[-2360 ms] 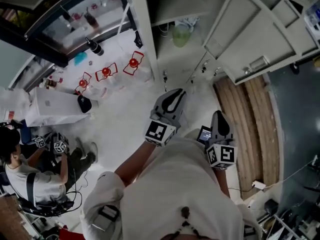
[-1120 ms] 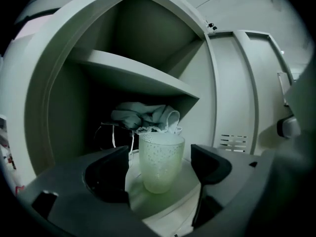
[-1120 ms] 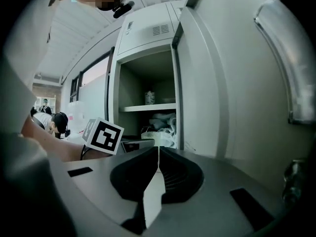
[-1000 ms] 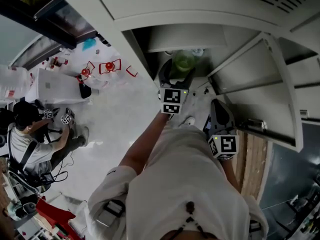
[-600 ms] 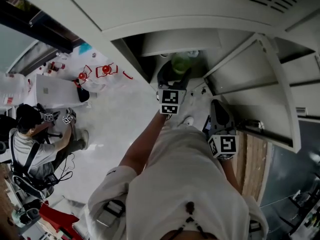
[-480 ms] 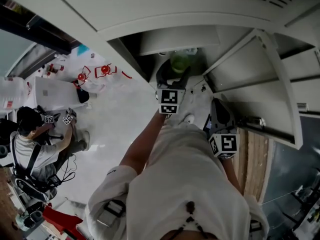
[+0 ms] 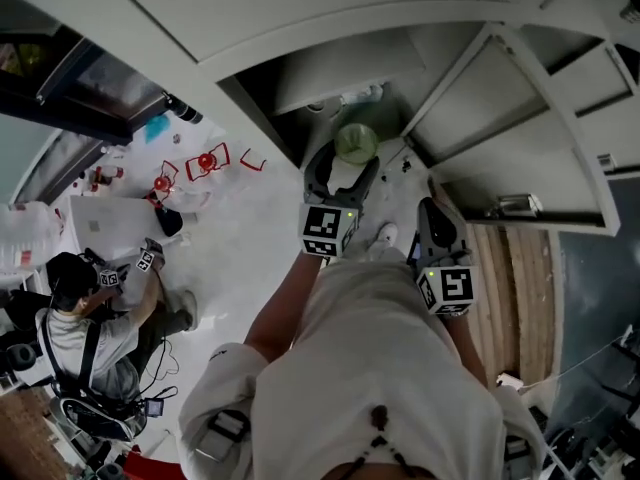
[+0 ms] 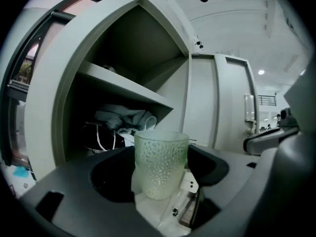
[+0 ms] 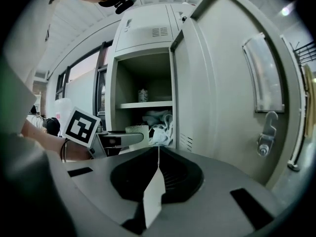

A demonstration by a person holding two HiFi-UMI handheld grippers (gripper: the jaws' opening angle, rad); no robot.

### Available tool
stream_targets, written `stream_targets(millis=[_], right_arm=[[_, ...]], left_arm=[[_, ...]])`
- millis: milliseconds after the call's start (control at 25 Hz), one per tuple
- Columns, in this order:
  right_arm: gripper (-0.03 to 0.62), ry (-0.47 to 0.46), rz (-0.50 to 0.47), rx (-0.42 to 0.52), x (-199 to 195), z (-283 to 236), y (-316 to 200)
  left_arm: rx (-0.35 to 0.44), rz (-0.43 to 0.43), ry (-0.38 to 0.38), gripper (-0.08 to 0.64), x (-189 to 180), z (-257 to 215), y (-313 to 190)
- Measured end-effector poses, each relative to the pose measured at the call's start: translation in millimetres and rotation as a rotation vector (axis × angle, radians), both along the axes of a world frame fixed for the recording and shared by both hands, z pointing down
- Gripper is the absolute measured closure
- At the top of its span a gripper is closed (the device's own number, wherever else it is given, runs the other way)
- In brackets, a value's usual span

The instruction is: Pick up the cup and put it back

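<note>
A pale green dimpled cup (image 7: 357, 143) stands upright between the jaws of my left gripper (image 7: 343, 168), which is shut on it just in front of the open locker (image 7: 300, 78). In the left gripper view the cup (image 8: 161, 164) fills the middle, with the pads pressing on its sides. My right gripper (image 7: 438, 230) hangs lower, to the right, and is shut on nothing. In the right gripper view its white pads (image 9: 157, 181) meet, and the cup (image 9: 137, 129) shows in the left gripper's jaws before the locker.
The locker door (image 7: 520, 138) stands open at the right. Inside are a shelf (image 8: 123, 90) and crumpled cloth (image 8: 121, 118). A seated person (image 7: 85, 318) is on the floor at the left, near red objects (image 7: 205, 160). A wooden strip (image 7: 515, 288) runs at the right.
My left gripper rose to the cup in the locker, closed round it, and has drawn back a little toward me with it. The right gripper has stayed low.
</note>
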State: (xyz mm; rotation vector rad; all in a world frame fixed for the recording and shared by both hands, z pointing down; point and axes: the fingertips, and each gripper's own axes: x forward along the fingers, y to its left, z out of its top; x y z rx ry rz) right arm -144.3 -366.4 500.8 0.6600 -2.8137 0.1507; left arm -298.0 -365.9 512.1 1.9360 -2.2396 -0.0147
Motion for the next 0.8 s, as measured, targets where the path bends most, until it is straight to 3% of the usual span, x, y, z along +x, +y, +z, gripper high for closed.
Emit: stream_targets(millis=[240, 480, 800], right_arm=[[0.566, -0.009, 0.076, -0.020, 11, 5, 45], [0.565, 0.008, 0.178, -0.026, 39, -19, 82], [0.566, -0.011, 0.343, 0.012, 95, -32, 86]], left_arm=[[-0.020, 0.150, -0.008, 0.225, 34, -1, 45], [-0.011, 0.305, 0.012, 0.225, 78, -34, 81], [0.013, 0.483, 0.036, 0.225, 145, -47, 94]])
